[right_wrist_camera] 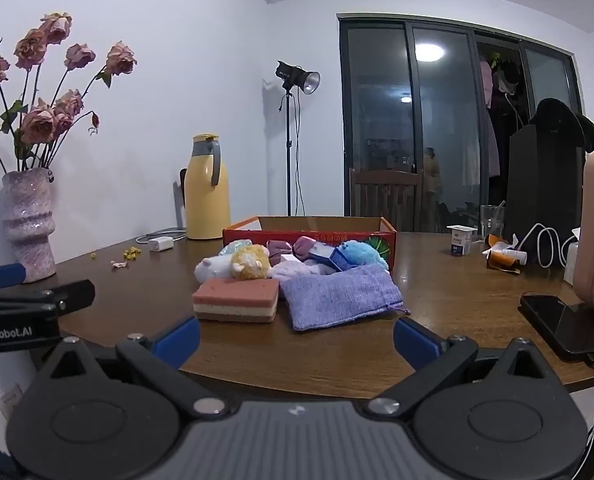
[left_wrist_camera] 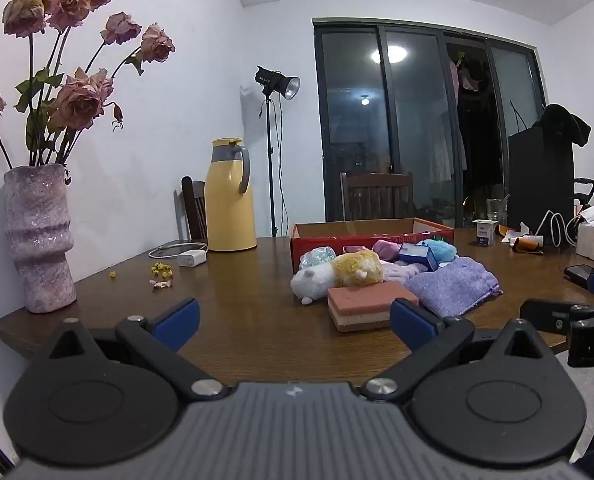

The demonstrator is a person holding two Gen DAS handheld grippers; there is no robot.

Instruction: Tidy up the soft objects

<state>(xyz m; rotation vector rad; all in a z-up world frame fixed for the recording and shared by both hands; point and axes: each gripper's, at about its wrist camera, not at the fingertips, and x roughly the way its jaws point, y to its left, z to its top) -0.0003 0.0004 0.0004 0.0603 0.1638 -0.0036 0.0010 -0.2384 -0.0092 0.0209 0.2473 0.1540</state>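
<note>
Left fingers (left_wrist_camera: pixel 293 320): spread wide, nothing held, low centre of frame.
Right fingers (right_wrist_camera: pixel 295 338): spread wide, nothing held.
Step judged: first pick; the layered sponge (right_wrist_camera: pixel 236 300) should be pinched across its short sides, lightly.
Sponge: pink, cream, brown layers, flat on the desk (right_wrist_camera: pixel 457 280), mid-frame, nearest the fingers.
Lilac knitted pouch (right_wrist_camera: pixel 341 298): touching its right.
Plush toys (right_wrist_camera: pixel 237 266): heaped behind, before the red cardboard box (right_wrist_camera: pixel 309 236).

Layered pink sponge (right_wrist_camera: pixel 236 300); seemingly lavender cloth (right_wrist_camera: pixel 339 296).
</note>
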